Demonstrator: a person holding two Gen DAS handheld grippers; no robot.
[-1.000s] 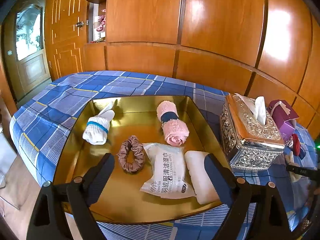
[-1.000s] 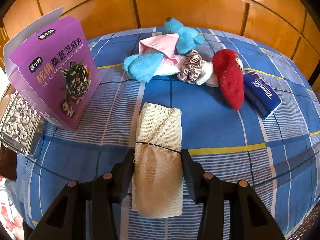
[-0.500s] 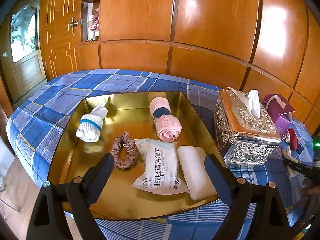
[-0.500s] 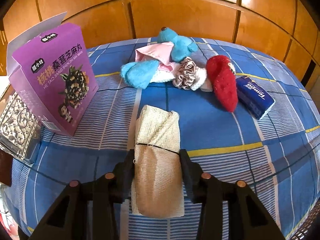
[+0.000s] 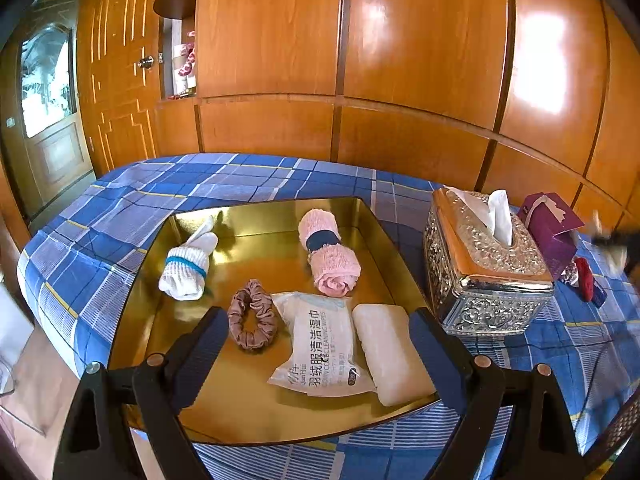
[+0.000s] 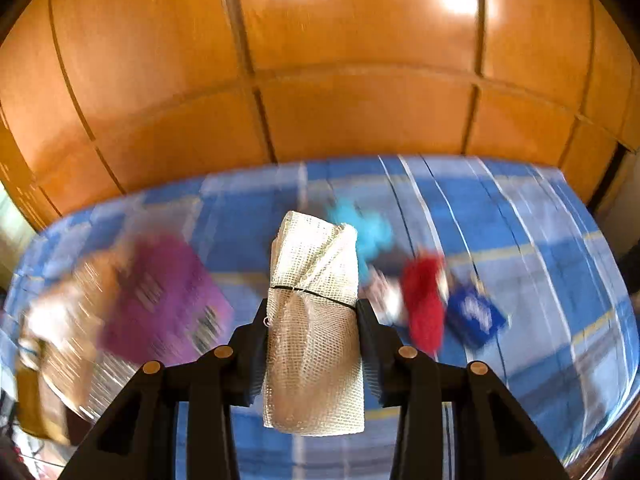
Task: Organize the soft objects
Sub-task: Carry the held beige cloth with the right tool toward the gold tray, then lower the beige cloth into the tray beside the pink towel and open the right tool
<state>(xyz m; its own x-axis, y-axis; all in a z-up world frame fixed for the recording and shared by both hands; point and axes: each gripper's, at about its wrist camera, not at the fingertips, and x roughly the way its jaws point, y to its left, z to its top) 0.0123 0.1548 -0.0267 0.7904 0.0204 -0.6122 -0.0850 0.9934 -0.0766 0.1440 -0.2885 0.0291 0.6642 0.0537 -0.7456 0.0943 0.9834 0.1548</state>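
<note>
My right gripper (image 6: 312, 344) is shut on a rolled beige mesh cloth (image 6: 314, 320) bound by a black band and holds it in the air above the blue plaid table. My left gripper (image 5: 320, 344) is open and empty over the near edge of a gold tray (image 5: 256, 412). In the tray lie a white sock roll (image 5: 186, 268), a pink towel roll (image 5: 330, 260), a brown scrunchie (image 5: 252, 316), a wet wipes pack (image 5: 320, 344) and a white pad (image 5: 388, 352). Blurred below the right gripper are a blue plush (image 6: 366, 232) and a red soft object (image 6: 424, 300).
A silver tissue box (image 5: 484, 268) stands right of the tray, with a purple carton (image 5: 554, 228) behind it, also blurred in the right wrist view (image 6: 160, 300). A blue tissue packet (image 6: 474, 316) lies by the red object. Wood panelling backs the table.
My right gripper has lifted the mesh cloth off the table and swung quickly, blurring the view. My left gripper has drawn back a little from the tray and stays open.
</note>
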